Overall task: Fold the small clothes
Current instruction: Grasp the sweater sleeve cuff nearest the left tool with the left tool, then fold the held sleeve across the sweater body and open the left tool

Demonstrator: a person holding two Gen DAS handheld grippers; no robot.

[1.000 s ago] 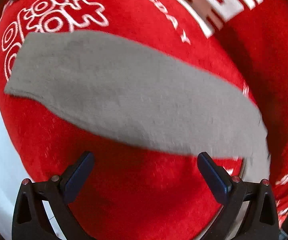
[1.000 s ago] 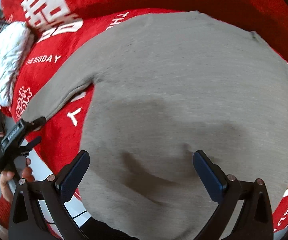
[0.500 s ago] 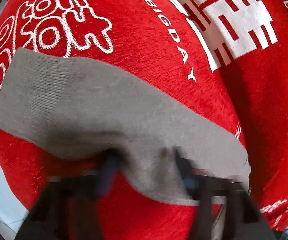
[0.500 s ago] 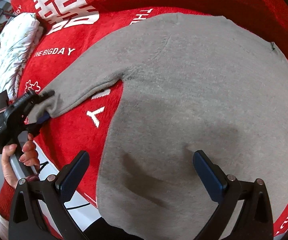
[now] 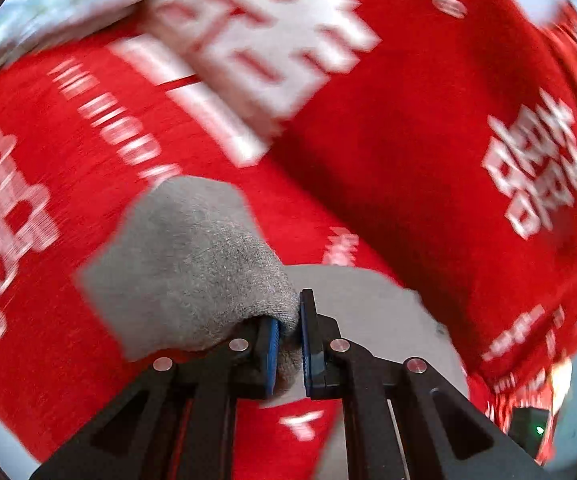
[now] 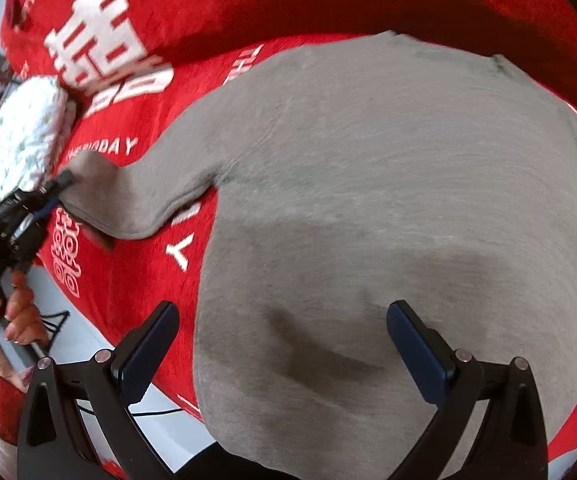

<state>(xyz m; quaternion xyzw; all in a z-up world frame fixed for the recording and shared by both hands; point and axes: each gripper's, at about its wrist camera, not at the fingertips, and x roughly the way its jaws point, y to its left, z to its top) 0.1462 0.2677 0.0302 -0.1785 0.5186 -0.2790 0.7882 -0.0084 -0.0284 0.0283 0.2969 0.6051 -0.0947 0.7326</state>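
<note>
A small grey knit sweater (image 6: 368, 208) lies spread on a red cloth with white lettering (image 6: 216, 8). Its sleeve (image 6: 140, 196) stretches out to the left. My left gripper (image 5: 289, 326) is shut on the sleeve's cuff (image 5: 192, 268), and grey knit bulges out past its blue pads. In the right wrist view the left gripper (image 6: 58, 188) holds that cuff lifted off the cloth. My right gripper (image 6: 282, 344) hangs open over the sweater's body near its lower hem, with nothing between its fingers.
A white patterned bundle (image 6: 24, 136) lies on the red cloth at the far left. A person's hand (image 6: 12, 320) in a red sleeve holds the left gripper's handle. Pale floor (image 6: 88, 344) shows past the cloth's left edge.
My left gripper closed on the sleeve's cuff, then lifted it and carried it up and inward. The right gripper stayed open over the sweater's body.
</note>
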